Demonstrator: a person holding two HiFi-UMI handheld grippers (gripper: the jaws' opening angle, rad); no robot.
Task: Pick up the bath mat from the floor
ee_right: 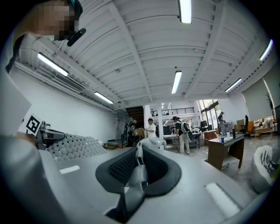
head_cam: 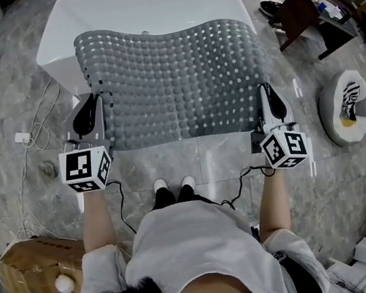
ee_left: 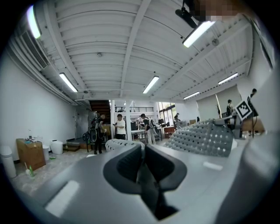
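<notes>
The grey bath mat, dotted with small square holes, hangs spread out in the air between my two grippers, off the floor and in front of a white bathtub. My left gripper is shut on the mat's near left corner. My right gripper is shut on its near right corner. In the left gripper view the jaws pinch the mat's edge and the mat stretches off to the right. In the right gripper view the jaws hold a fold of it and the mat runs left.
The person's feet stand on the grey stone floor just behind the mat. A cardboard box is at the near left, loose cables lie at the left, a round cushion and a dark desk are at the right.
</notes>
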